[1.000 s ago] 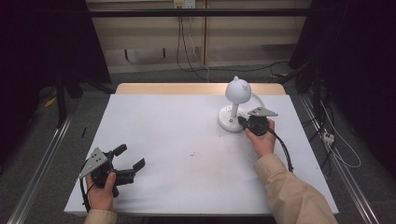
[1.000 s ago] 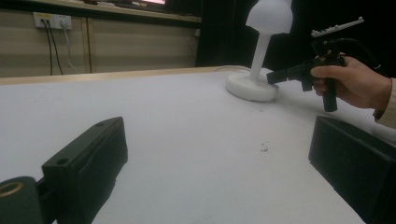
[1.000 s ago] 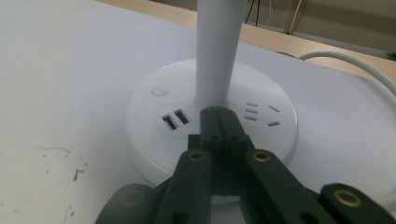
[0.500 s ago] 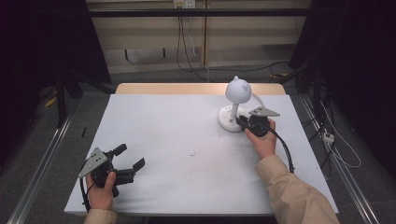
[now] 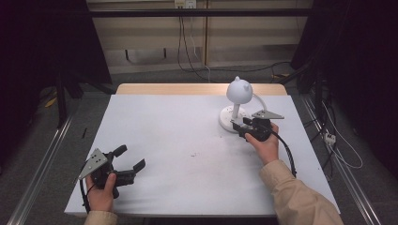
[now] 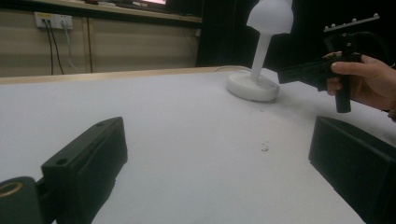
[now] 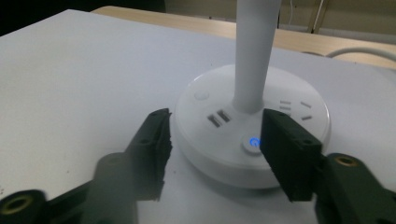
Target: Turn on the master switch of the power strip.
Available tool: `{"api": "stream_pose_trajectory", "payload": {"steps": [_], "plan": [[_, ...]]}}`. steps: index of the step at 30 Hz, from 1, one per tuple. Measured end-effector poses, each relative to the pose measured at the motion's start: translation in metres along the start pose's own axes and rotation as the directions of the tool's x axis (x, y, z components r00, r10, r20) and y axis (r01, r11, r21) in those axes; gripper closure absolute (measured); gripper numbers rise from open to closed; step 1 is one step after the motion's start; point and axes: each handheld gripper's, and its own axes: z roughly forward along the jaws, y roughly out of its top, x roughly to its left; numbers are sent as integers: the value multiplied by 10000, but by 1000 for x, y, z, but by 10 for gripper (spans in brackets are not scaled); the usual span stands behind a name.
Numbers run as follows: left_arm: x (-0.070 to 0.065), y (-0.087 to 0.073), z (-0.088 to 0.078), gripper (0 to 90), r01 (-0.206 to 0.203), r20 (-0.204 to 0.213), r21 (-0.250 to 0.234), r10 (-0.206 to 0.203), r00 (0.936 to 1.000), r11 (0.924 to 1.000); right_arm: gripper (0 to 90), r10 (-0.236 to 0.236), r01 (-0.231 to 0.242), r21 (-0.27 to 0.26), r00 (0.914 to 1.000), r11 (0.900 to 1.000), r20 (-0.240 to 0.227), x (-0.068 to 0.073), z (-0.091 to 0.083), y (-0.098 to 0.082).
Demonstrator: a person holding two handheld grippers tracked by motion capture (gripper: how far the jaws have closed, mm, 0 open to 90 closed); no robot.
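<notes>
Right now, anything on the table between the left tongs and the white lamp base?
Nothing solid: bare white tabletop with a few small dark specks runs from the left tongs to the white round-based desk lamp, in the high view and the left gripper view.

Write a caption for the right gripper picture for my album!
The right gripper, jaws just opened, hovers at the white lamp's round base, where a small button glows blue beside the stem.
</notes>
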Motion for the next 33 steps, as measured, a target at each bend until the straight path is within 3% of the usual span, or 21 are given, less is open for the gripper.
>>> {"api": "stream_pose_trajectory", "payload": {"steps": [13,21,33], "plan": [[0,-1,1,41,-99,-8,121,99,10000,9999,270,281,-279,88,9993,9996,-253,-2,-23,-16],[0,-2,3,41,-81,41,214,80,10000,9997,200,93,-85,174,9988,9998,-487,2,-35,-22],[-1,-2,3,41,-79,35,209,78,10000,9998,176,-186,198,201,9979,9996,-616,6,-55,-33]]}}
